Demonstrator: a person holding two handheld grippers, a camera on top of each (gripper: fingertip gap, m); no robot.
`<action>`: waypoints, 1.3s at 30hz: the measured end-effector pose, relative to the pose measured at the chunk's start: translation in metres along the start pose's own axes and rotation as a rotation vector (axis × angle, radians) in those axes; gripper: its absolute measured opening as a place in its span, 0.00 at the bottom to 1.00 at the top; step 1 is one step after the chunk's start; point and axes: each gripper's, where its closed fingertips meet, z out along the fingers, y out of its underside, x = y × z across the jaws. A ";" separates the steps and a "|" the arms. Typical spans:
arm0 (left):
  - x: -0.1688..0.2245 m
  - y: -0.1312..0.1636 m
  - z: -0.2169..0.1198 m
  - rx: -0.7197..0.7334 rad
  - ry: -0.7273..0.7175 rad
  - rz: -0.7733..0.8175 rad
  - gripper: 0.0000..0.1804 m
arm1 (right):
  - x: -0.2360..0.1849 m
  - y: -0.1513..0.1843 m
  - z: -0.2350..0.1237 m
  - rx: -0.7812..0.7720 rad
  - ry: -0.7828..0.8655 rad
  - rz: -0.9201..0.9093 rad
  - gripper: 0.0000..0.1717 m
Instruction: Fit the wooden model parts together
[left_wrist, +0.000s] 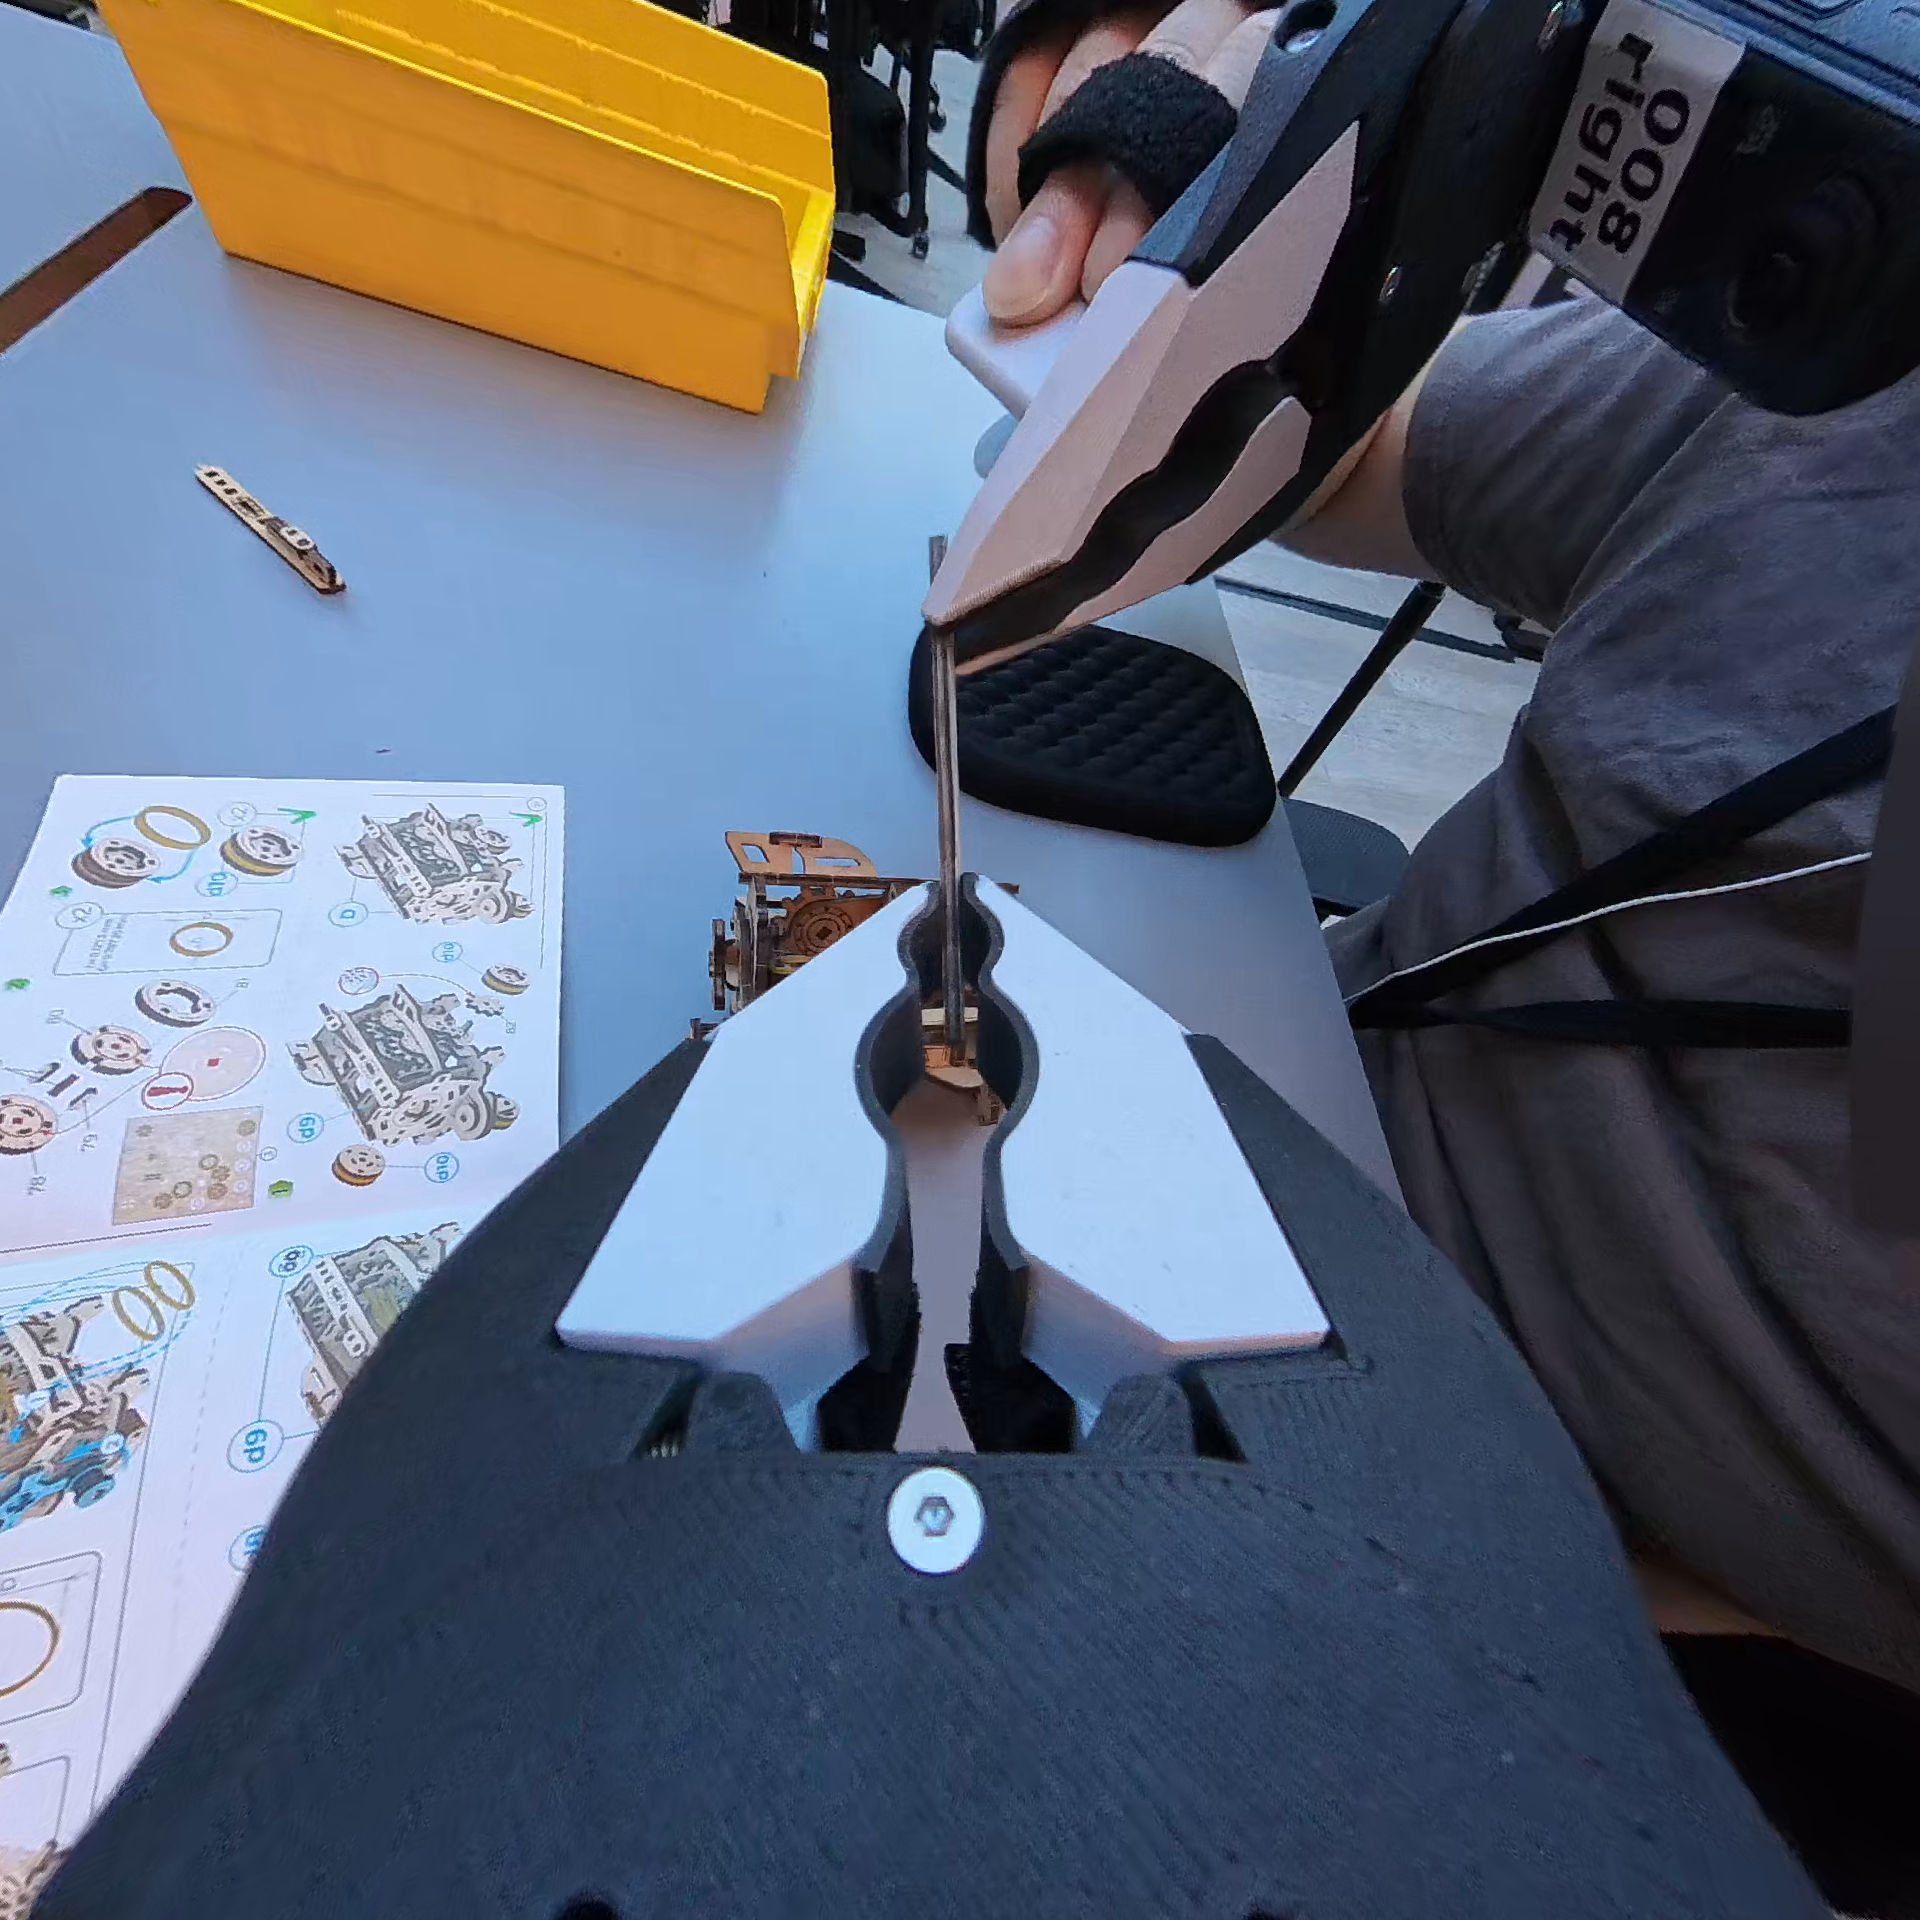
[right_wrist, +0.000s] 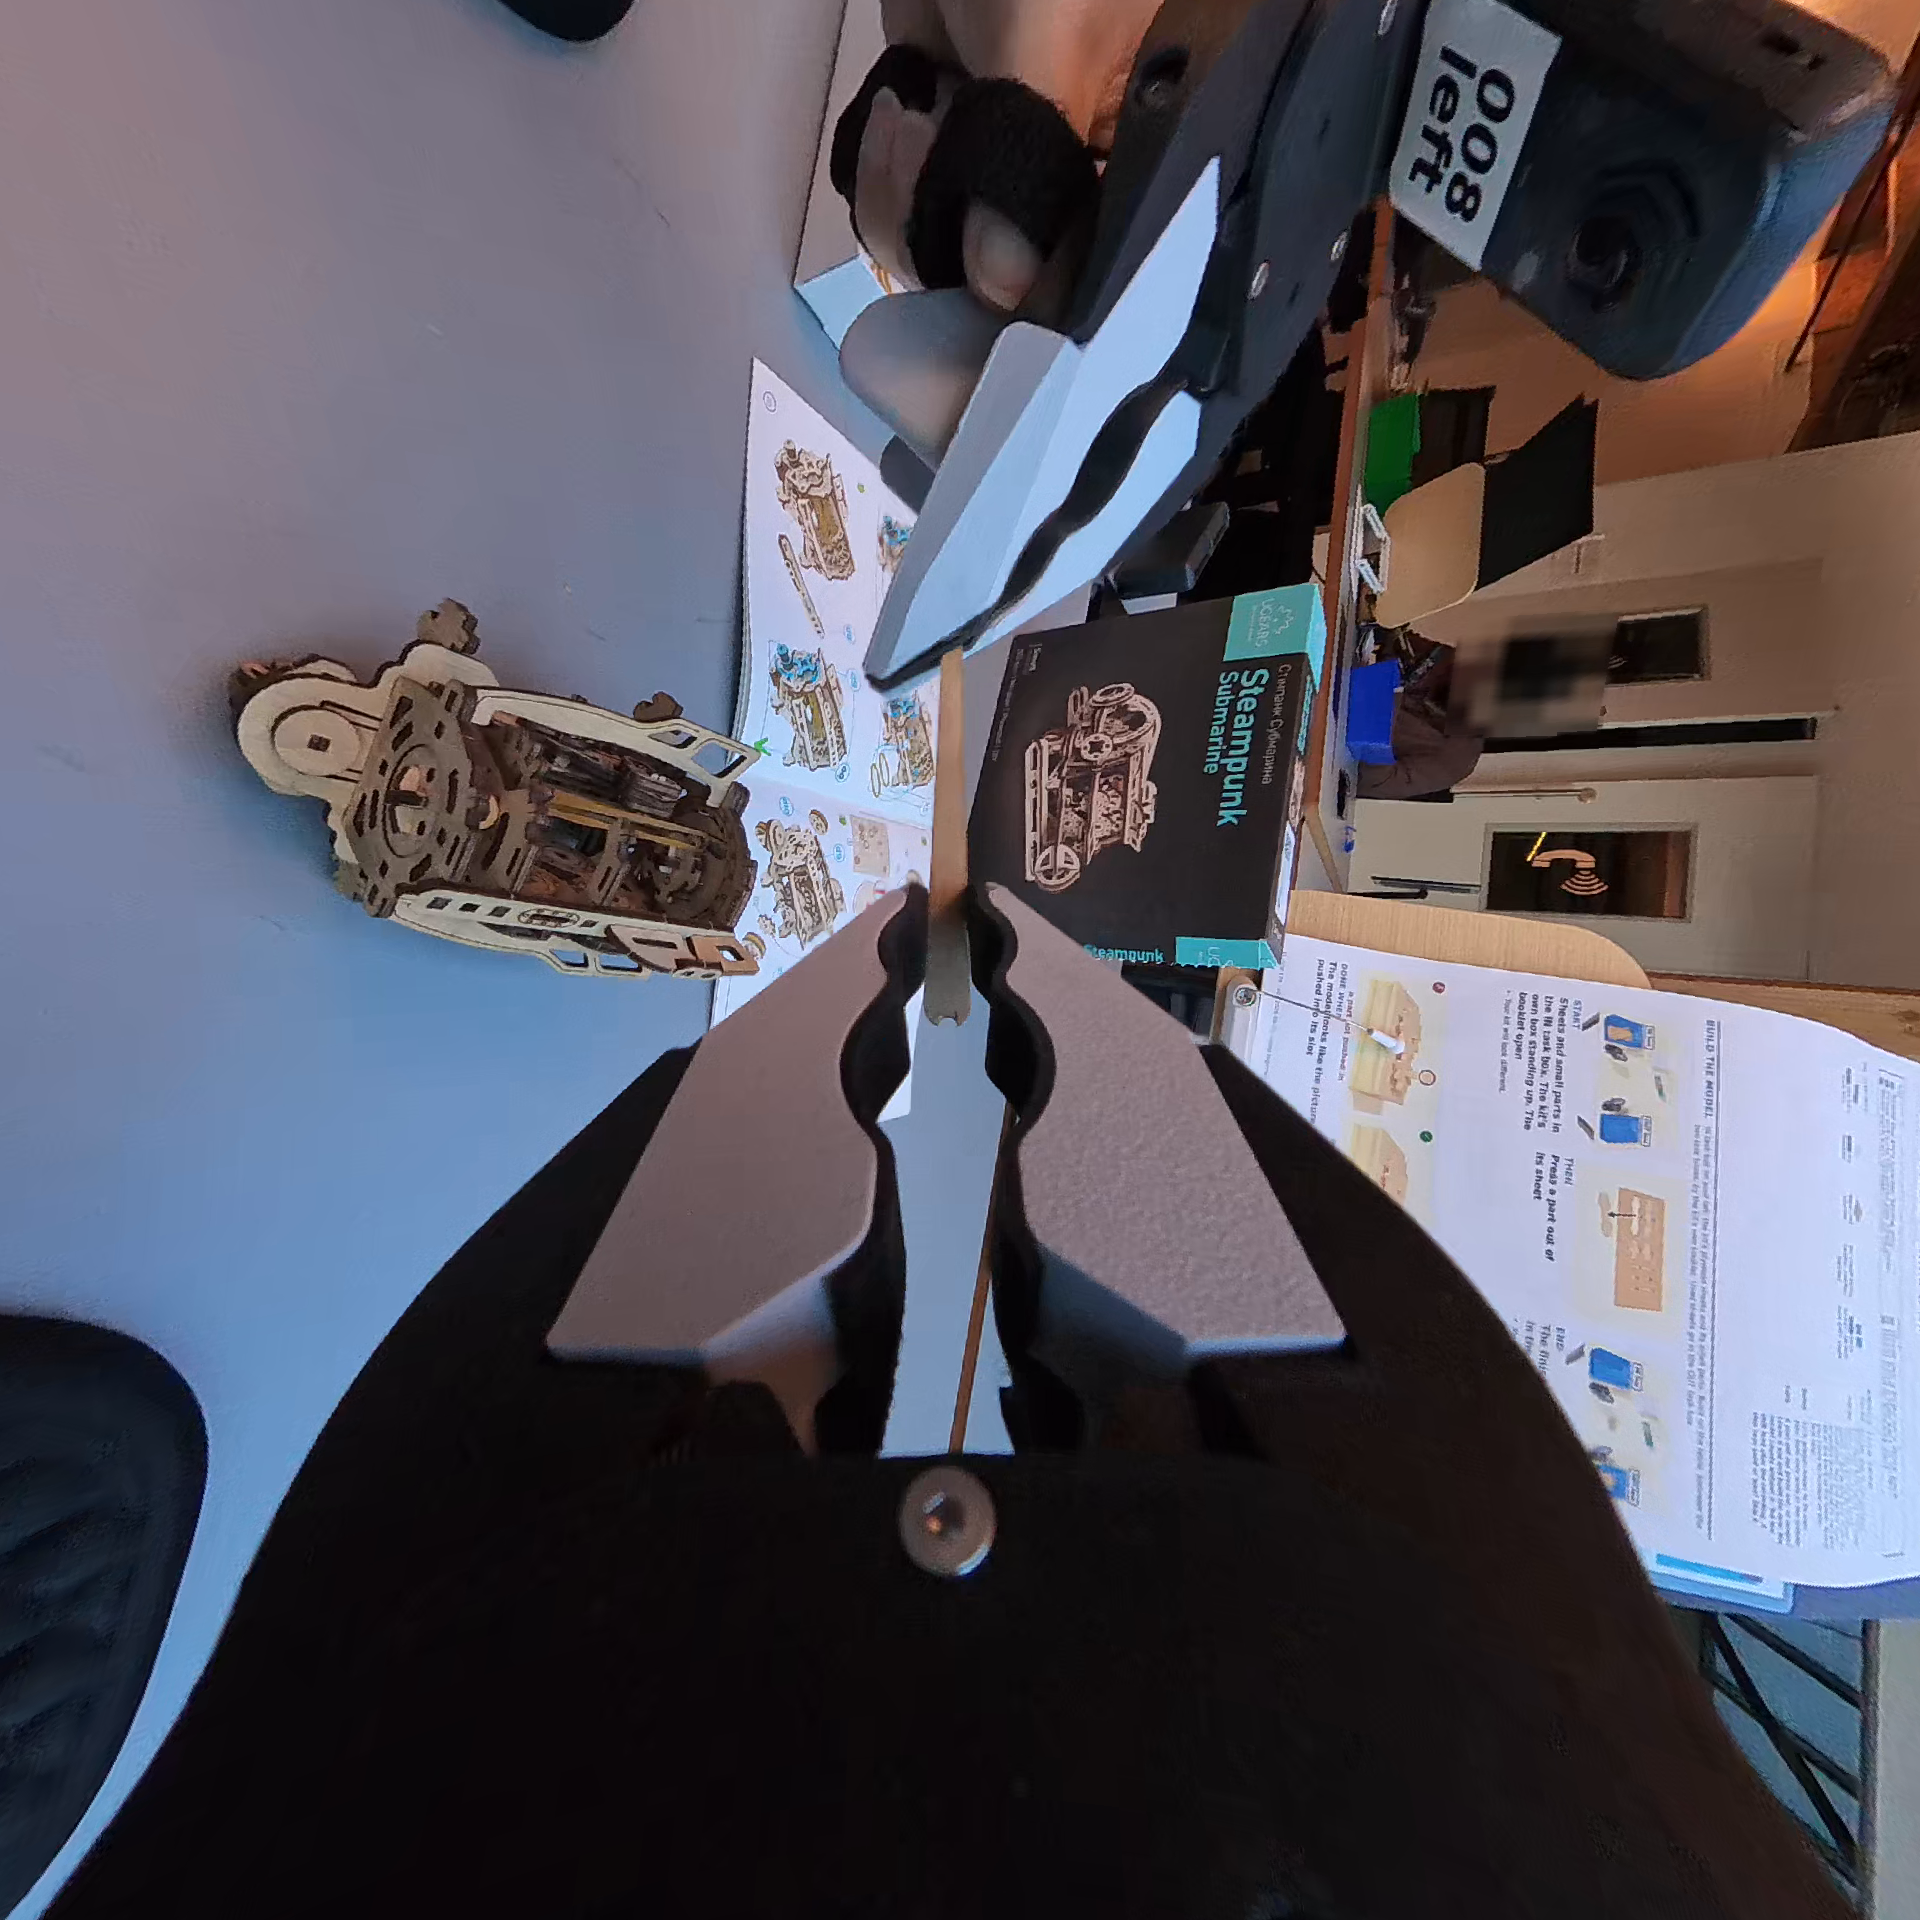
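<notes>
Bare table (left_wrist: 582, 582) between yellow bin (left_wrist: 499, 187) and booklet (left_wrist: 281, 987), 1 loose strip (left_wrist: 268, 528) there.

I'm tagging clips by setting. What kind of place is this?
Probably an office or lab workspace set up for model building: a grey table with an instruction booklet and yellow bin, a kit box, and office chairs beyond.
</notes>
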 end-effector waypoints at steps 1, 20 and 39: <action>0.000 -0.001 -0.001 0.015 -0.003 0.001 0.00 | 0.003 -0.002 -0.001 0.021 0.023 0.009 0.03; 0.009 -0.014 -0.005 0.146 -0.021 0.034 0.00 | 0.014 -0.038 0.015 0.739 -0.539 1.199 0.02; -0.006 -0.007 -0.002 0.168 -0.101 0.084 0.12 | 0.011 -0.032 0.023 0.654 -0.496 1.139 0.00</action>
